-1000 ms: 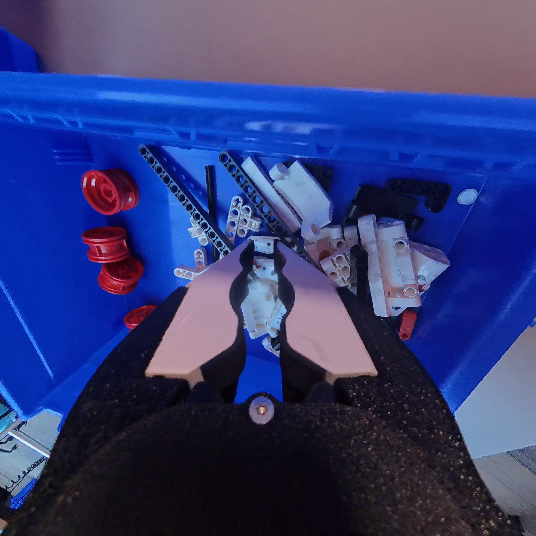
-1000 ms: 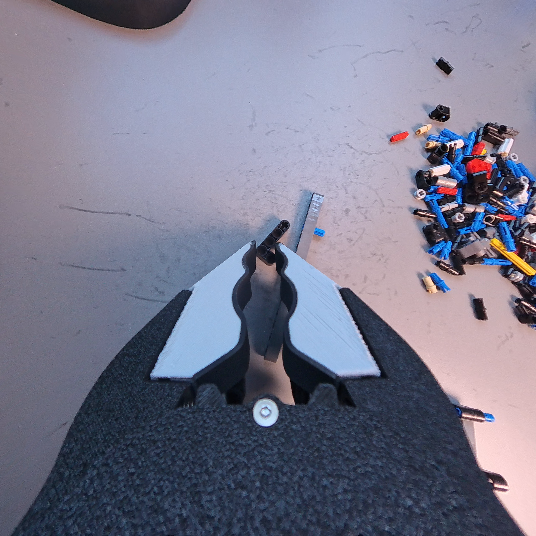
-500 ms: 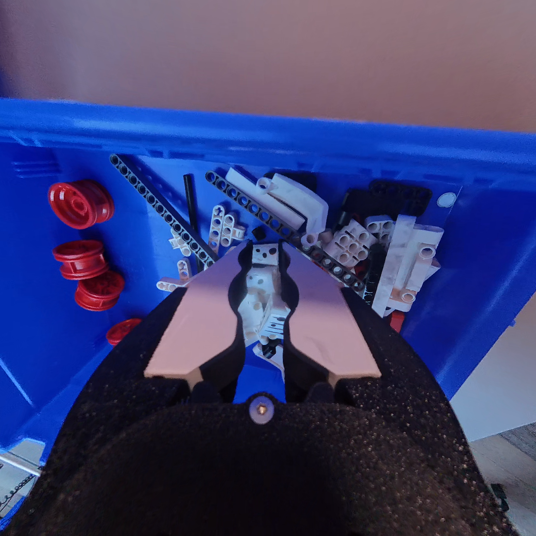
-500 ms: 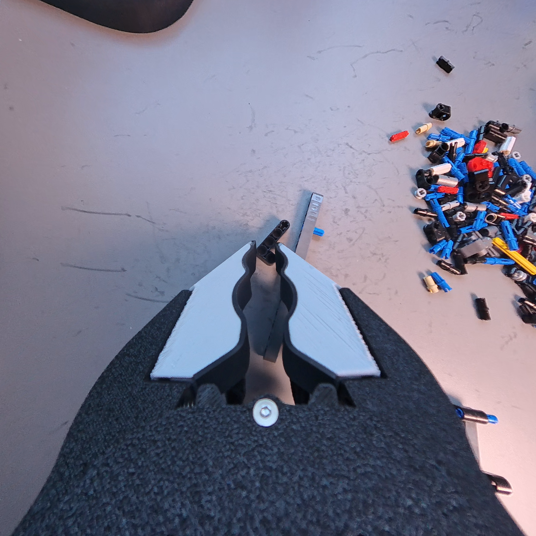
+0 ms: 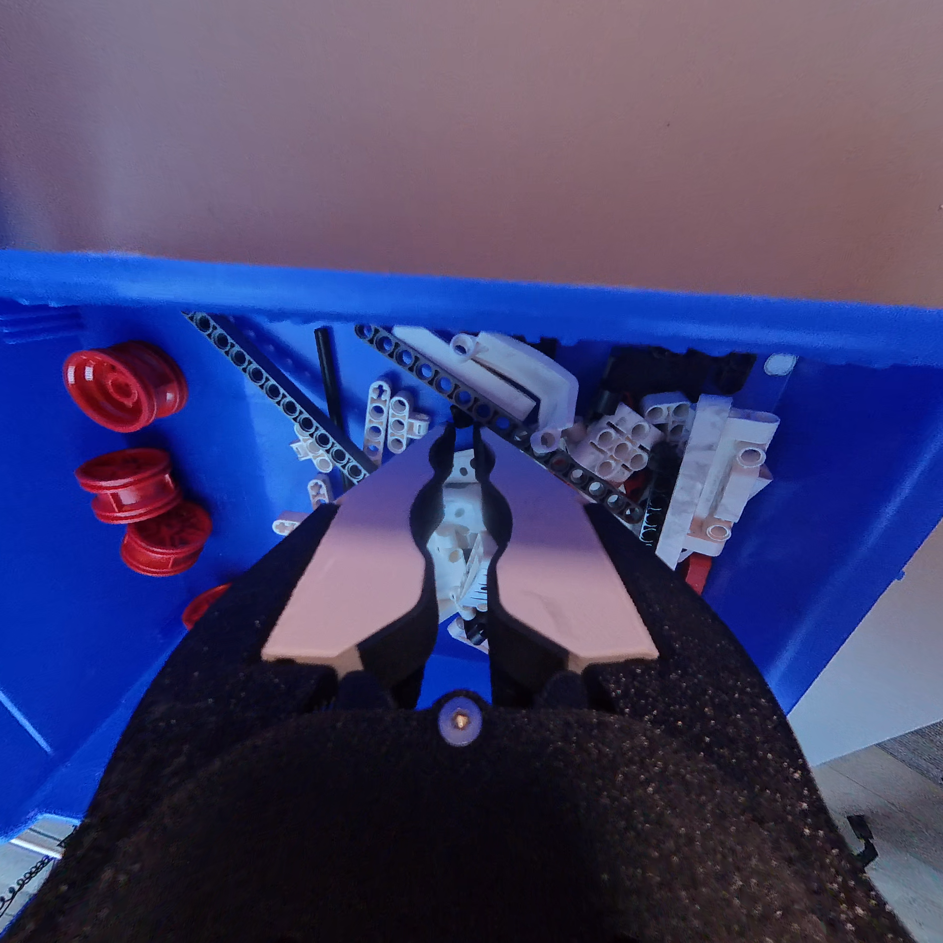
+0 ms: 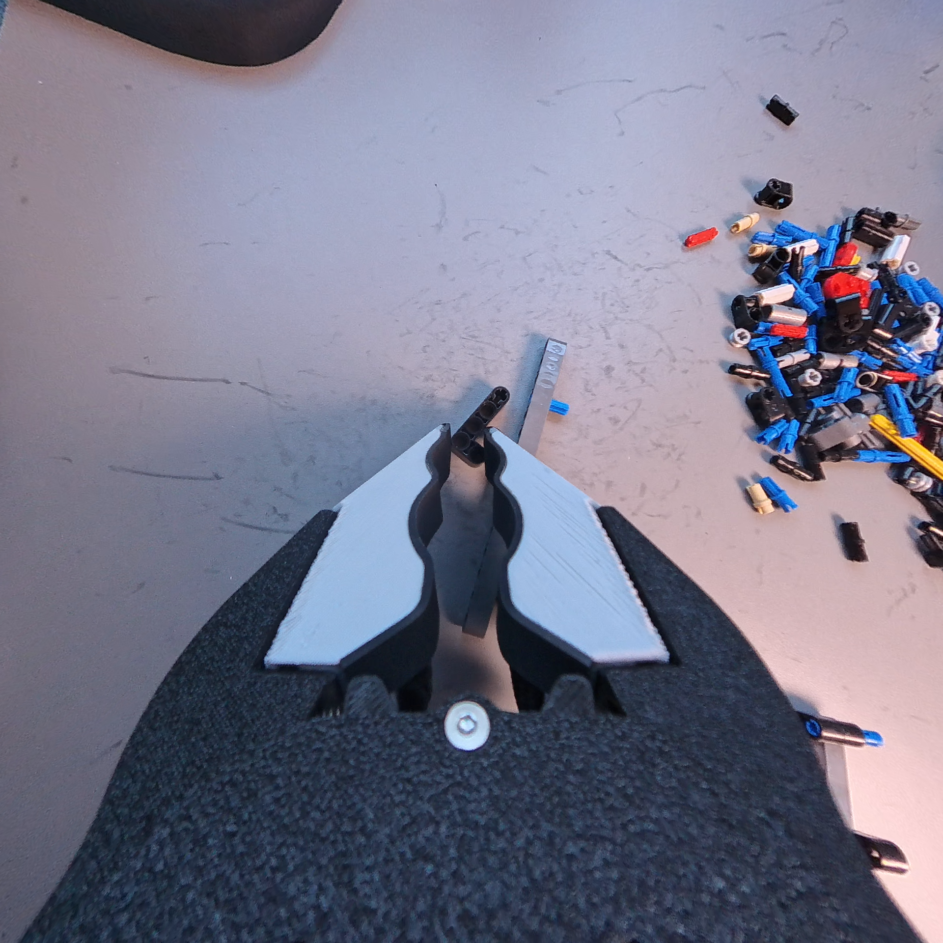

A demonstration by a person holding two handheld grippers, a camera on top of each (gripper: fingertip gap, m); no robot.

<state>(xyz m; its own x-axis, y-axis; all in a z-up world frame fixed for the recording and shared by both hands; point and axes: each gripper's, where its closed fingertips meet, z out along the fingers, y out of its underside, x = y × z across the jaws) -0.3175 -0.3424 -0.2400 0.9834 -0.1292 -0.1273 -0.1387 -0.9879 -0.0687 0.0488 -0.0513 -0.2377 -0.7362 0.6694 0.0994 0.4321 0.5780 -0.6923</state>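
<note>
- Left tongs [image 5: 462,433], tips almost together, reach into the blue bin [image 5: 459,301] just above the white pieces [image 5: 459,515]; whether they grip anything, I cannot tell.
- Right tongs [image 6: 467,439] are clamped on a short black beam [image 6: 477,426] above the desk [image 6: 255,255].

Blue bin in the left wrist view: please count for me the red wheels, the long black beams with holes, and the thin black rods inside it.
red wheels: 4 (one is half hidden)
long black beams with holes: 2
thin black rods: 1
total: 7
</note>
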